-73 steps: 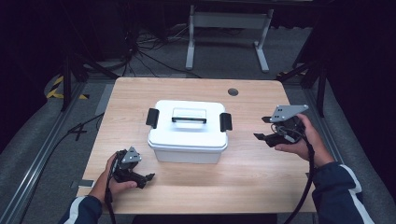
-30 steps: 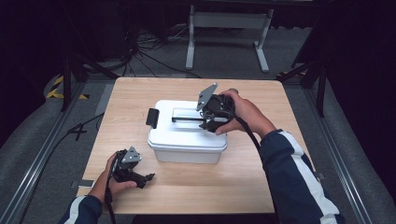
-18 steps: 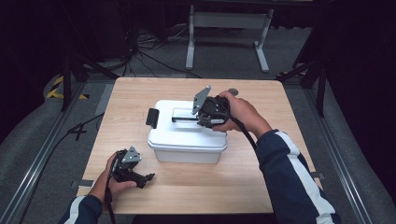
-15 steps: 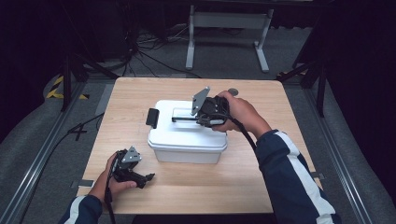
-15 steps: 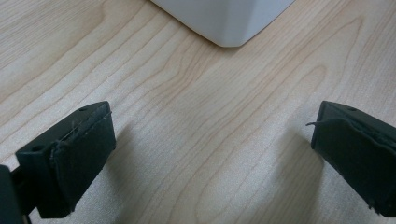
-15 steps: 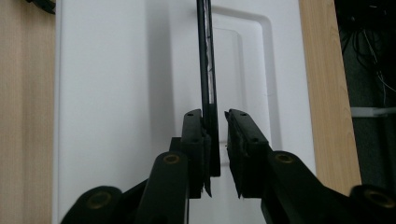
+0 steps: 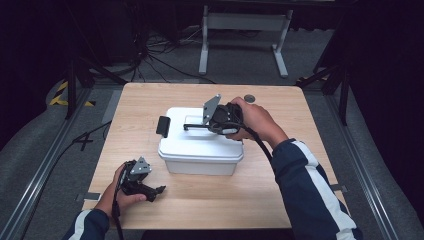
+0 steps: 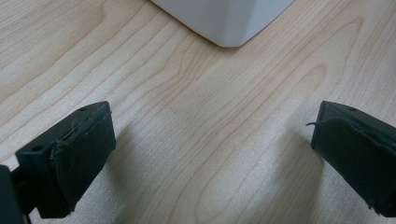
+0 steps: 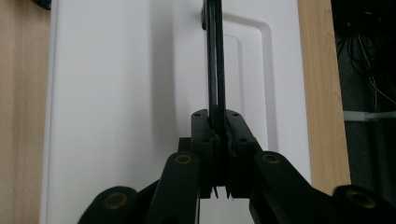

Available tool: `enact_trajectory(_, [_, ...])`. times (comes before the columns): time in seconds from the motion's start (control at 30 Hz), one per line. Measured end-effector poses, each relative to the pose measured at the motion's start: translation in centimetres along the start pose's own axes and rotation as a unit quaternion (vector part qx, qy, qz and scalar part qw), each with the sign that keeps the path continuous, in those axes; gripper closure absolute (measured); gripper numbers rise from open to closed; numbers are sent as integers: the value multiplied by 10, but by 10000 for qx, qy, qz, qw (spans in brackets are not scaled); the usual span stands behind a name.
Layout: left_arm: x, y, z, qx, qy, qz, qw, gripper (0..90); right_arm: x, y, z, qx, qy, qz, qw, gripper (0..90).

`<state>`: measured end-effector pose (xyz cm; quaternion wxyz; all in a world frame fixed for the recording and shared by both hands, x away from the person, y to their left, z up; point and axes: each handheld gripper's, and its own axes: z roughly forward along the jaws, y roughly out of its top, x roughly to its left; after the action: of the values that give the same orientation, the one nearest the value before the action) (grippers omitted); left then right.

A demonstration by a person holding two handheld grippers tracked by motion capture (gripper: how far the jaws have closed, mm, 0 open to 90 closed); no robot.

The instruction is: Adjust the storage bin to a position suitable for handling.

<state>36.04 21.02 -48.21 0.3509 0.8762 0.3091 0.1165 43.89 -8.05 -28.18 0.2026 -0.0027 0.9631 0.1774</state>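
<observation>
A white lidded box (image 7: pixel 201 142) is sitting near the middle of the wooden counter (image 7: pixel 300 165), with a black latch (image 7: pixel 162 126) showing on its left end. The right gripper (image 7: pixel 192 127) is reaching in over the lid from the right, and its fingers have just been closing; in the right gripper view they are pinching the thin black handle (image 9: pixel 215 60) that is standing up from the recess in the lid, with the pads pressing on it from both sides. The right hand (image 7: pixel 252 120) is wrapping around the gripper body above the right end of the box. The left gripper (image 7: pixel 155 190) is resting on the counter just beside the front left corner of the box, held by the left hand (image 7: pixel 122 195). Its fingers (image 8: pixel 81 158) are standing spread wide over bare wood, with nothing between them, and the corner of the box is lying a little beyond them.
</observation>
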Motion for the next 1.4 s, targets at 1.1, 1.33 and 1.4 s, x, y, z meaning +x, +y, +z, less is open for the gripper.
enact_trajectory(1.1, [0,0,0,3,-4,2,10000,3,-10,-10,-43,-652,-398,91,9970,847])
enact_trajectory(1.33, [0,0,0,9,-18,-17,10000,3,-8,-20,-50,-651,-466,160,9967,846])
enact_trajectory(1.4, [0,0,0,11,-21,-14,10000,3,-8,-25,-54,-661,-496,191,9964,846])
